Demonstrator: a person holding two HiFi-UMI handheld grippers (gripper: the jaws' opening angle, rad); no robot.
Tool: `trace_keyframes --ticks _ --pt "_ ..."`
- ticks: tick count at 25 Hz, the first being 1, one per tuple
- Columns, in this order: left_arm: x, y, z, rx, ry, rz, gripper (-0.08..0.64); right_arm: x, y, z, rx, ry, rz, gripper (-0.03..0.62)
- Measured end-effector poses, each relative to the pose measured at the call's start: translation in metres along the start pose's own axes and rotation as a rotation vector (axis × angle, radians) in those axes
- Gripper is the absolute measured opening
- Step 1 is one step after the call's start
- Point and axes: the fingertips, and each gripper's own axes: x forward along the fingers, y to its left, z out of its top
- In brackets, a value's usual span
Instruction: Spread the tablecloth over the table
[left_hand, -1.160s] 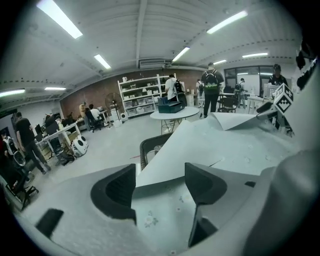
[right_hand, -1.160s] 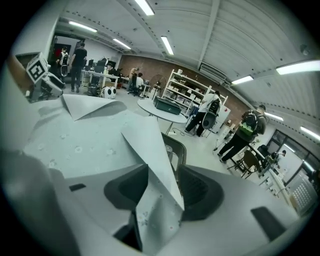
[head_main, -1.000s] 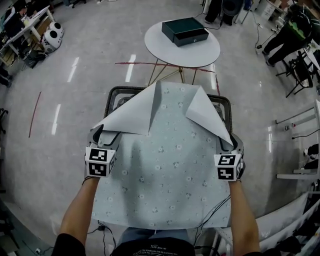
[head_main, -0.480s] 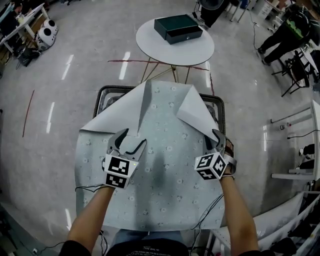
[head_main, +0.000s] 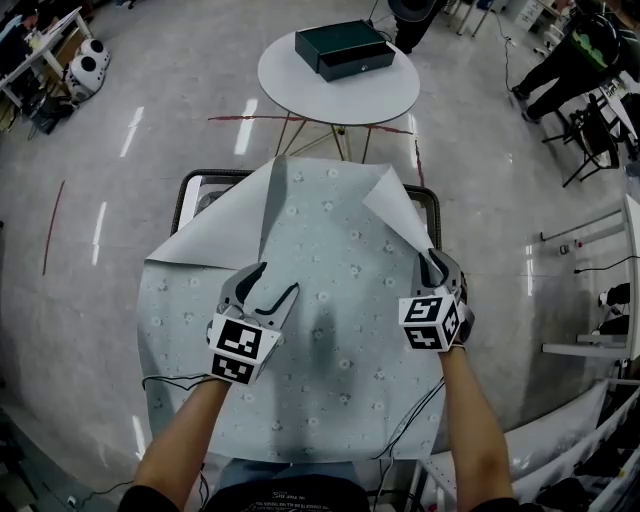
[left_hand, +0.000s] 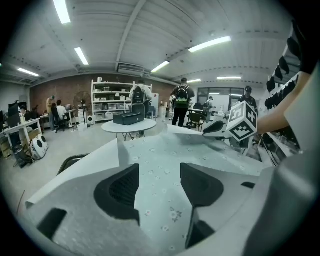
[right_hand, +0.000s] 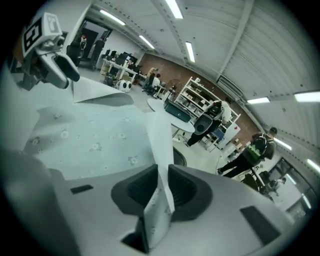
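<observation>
L. tongs (head_main: 272, 285) are held over the mid-left of the pale blue-grey, flower-print tablecloth (head_main: 340, 370). Its jaws have just been closing a bit but are seen well apart, w/ only flat cloth under the gap & nothing gripped. R. tongs (head_main: 433, 265) have just been closing too & are clamped on a raised fold at the cloth's right edge. Cloth is laid across the dark-framed rectangular table (head_main: 220, 173), w/ both far corners folded back & the white underside shown. Beyond it, a dark green box (head_main: 343, 48) is set on a round white side table (head_main: 350, 95).
</observation>
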Motion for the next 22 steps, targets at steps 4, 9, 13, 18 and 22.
trace_keyframes --ticks 4,9,13,18,22 --pt "0.003 0.000 0.009 0.003 -0.003 0.018 0.258 0.004 -0.018 -0.004 0.155 -0.019 0.011 0.058" --pt "0.009 0.002 0.020 0.012 -0.008 0.042 0.258 0.017 -0.041 -0.024 0.397 -0.027 0.003 0.041" --pt "0.010 0.003 0.025 0.020 0.001 0.059 0.258 0.027 -0.059 -0.039 0.489 -0.019 -0.045 0.025" --pt "0.009 0.009 0.022 0.036 0.027 0.087 0.258 0.043 -0.069 -0.057 0.577 -0.003 -0.086 0.009" --pt "0.011 0.015 0.020 0.040 0.041 0.110 0.258 0.054 -0.072 -0.071 0.579 0.022 -0.102 0.011"
